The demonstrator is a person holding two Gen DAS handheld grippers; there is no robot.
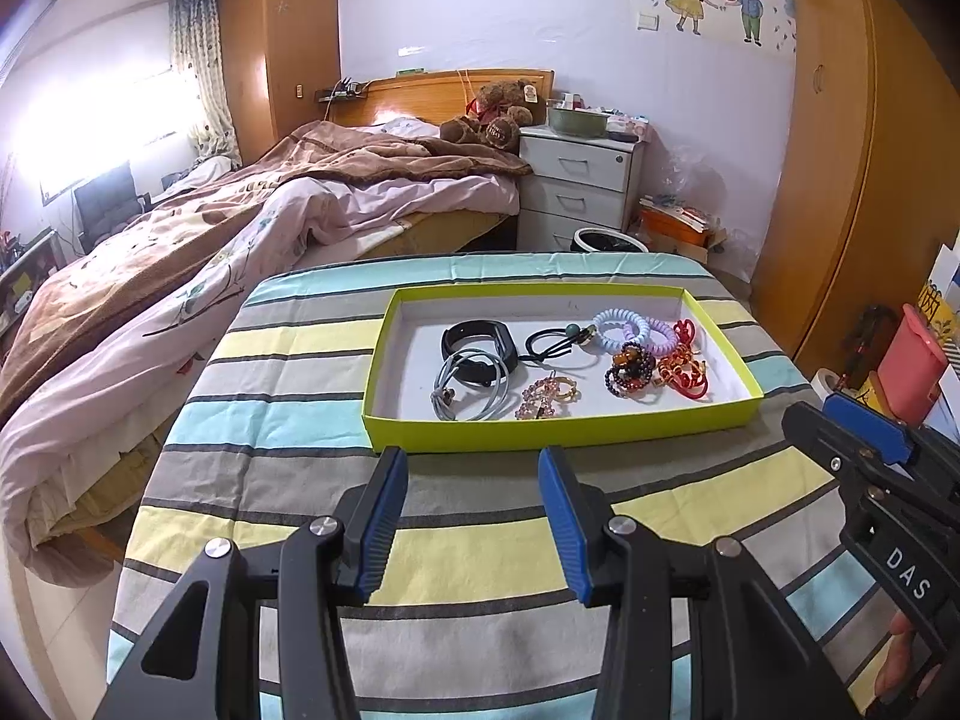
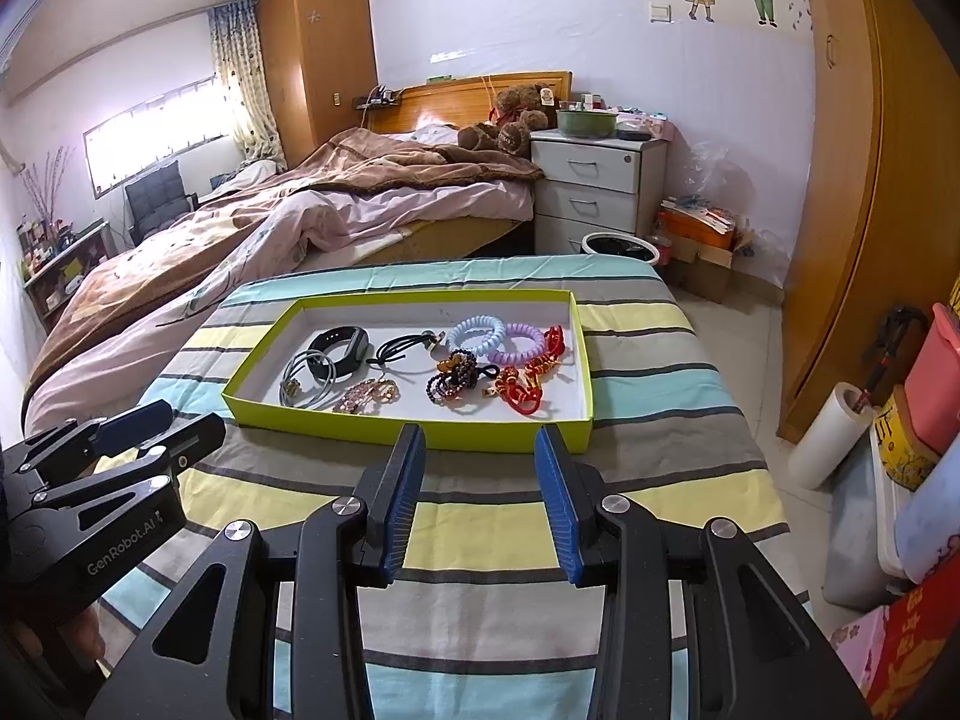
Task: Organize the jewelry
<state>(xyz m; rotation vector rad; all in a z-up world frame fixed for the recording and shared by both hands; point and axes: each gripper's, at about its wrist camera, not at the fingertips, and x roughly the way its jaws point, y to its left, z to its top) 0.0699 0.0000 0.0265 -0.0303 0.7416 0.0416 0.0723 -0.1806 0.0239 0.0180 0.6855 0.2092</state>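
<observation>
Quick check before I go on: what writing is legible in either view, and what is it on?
"DAS": black body of the right gripper, seen in the left wrist view.
"GenRobot.AI": black body of the left gripper, seen in the right wrist view.
Brown teddy bear's tag: too small to read.
Yellow tin: characters blurred.

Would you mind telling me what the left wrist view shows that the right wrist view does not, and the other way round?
Only the left wrist view shows the left gripper head-on, jaws open and empty, with the right gripper at its right edge. Only the right wrist view shows the roll of film on the floor, the shelf by the window, and the right gripper head-on, also open and empty. Both share the green tray of jewelry on the striped cloth, the bed and the white drawers.
</observation>
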